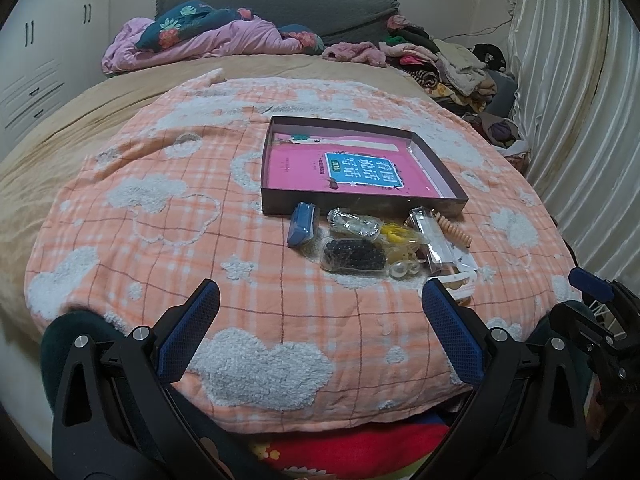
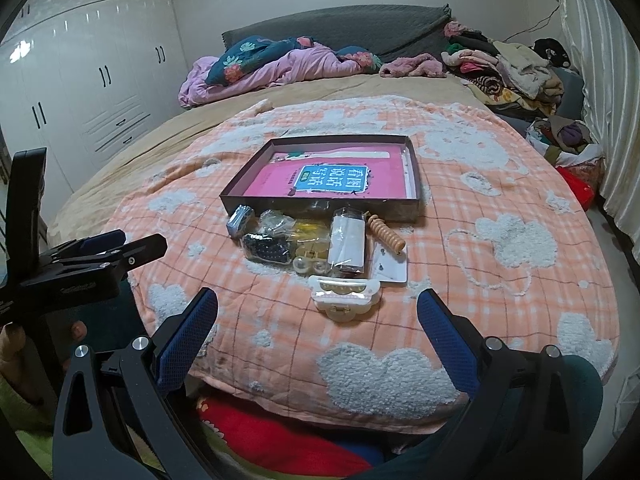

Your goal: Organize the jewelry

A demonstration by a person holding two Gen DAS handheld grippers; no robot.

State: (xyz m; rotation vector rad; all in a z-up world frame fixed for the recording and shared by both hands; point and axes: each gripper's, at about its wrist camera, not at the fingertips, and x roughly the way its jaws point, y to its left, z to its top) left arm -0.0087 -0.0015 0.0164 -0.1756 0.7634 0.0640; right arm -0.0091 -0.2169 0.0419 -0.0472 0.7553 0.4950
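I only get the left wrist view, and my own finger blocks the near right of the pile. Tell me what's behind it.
Observer: A cream hair clip set with pearls, lying flat on the blanket.
Operator: Report the right gripper.
Observer: The right gripper is wide open and holds nothing.
Operator: Check the far right of the room.
Observer: A red bag sits low near the curtain.

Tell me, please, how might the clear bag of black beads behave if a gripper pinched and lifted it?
The bag of black beads looks like thin glossy plastic, so it may slip between the pads. Its loose beads would probably shift and sag, leaving it floppy. Neighbouring packets touch it, so they might be dragged along.
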